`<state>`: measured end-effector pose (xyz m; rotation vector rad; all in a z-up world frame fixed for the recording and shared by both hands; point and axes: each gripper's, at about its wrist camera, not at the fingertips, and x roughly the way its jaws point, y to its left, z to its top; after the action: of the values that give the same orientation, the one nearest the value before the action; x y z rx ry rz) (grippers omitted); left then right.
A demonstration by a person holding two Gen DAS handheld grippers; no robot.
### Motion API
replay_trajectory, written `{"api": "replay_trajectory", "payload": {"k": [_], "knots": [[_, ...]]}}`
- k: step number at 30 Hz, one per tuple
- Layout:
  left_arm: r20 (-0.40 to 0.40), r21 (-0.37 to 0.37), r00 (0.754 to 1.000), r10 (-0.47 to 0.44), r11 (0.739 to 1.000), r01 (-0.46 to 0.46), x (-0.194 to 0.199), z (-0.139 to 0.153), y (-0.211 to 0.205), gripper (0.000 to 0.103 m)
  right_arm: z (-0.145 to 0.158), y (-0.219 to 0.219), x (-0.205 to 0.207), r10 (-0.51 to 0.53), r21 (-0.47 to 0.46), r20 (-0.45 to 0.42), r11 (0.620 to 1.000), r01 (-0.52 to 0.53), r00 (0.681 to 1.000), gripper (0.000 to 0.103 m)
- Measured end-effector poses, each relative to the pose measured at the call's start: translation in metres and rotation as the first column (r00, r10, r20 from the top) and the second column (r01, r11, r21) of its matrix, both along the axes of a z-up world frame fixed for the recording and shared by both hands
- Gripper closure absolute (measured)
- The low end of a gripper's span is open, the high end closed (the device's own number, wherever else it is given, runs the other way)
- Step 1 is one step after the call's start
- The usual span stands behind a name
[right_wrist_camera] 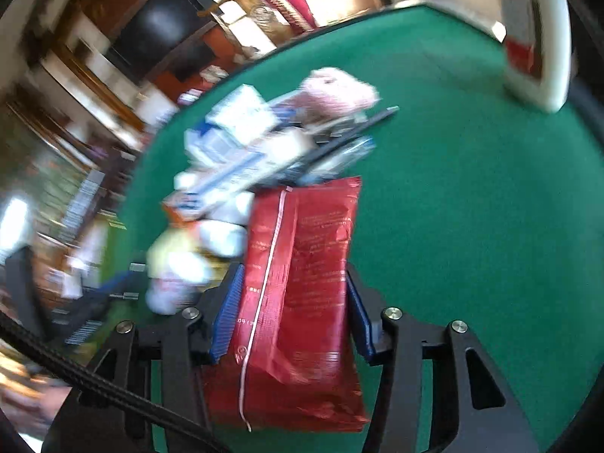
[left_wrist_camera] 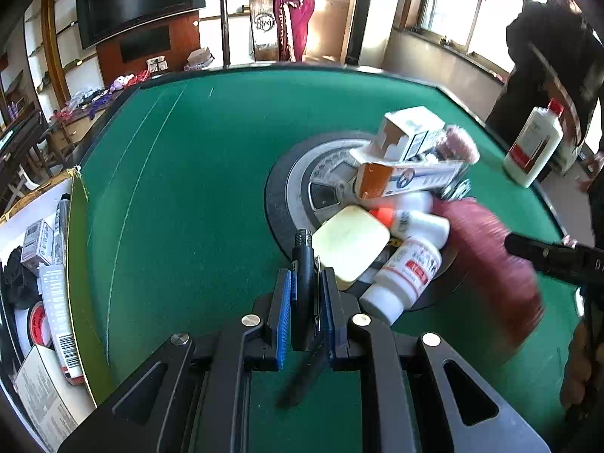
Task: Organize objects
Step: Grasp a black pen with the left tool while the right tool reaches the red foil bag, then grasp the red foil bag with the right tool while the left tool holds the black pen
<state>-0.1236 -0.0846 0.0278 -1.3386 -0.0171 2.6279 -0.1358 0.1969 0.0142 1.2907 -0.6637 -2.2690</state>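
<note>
The left tongs (left_wrist_camera: pixel 305 302) are clamped on a slim black pen-like stick (left_wrist_camera: pixel 303 283), its ridged tip pointing up and forward between the blue pads. It is lifted clear of the green table (left_wrist_camera: pixel 188 188), and my guess is it is bound for the open box (left_wrist_camera: pixel 49 302) at the table's left edge, where small cartons, a roll with a red label and barcoded packs already lie side by side. That box looks like the sorting place.

The right tongs (right_wrist_camera: pixel 290 309) hold a red foil pouch (right_wrist_camera: pixel 302 283); both pads sit against its sides and the pouch bulges out below them, so the grip looks firm enough to carry. The pouch is crinkly and glossy, with small white print and a pale seam running down its length. It hangs just beside the heap, near the middle of the table.

That heap (left_wrist_camera: pixel 400 188) rests on the round grey panel (left_wrist_camera: pixel 298 185) set into the felt: torn white-and-orange cartons on top, a fluffy pink thing behind, white bottles with red labels and an orange cap below, and a pale yellow slab (left_wrist_camera: pixel 349 245) in front. A tall white bottle with a red cap (left_wrist_camera: pixel 534 143) stands well apart, at the table's far right edge. Much remains unsorted, I'd judge.
</note>
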Motion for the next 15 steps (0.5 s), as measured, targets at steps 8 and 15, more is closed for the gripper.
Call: {"api": "replay_trajectory", "payload": {"k": [8, 15], "knots": [[0.030, -0.025, 1.000, 0.010, 1.000, -0.010, -0.008, -0.007, 0.000, 0.091, 0.013, -0.027, 0.024, 0.048, 0.081, -0.081, 0.996, -0.042, 0.996, 0.073], [0.026, -0.024, 1.000, 0.010, 1.000, -0.010, -0.004, -0.008, 0.001, 0.091, 0.019, -0.042, 0.020, -0.009, 0.264, -0.051, 0.964, 0.022, 0.999, 0.028]]}}
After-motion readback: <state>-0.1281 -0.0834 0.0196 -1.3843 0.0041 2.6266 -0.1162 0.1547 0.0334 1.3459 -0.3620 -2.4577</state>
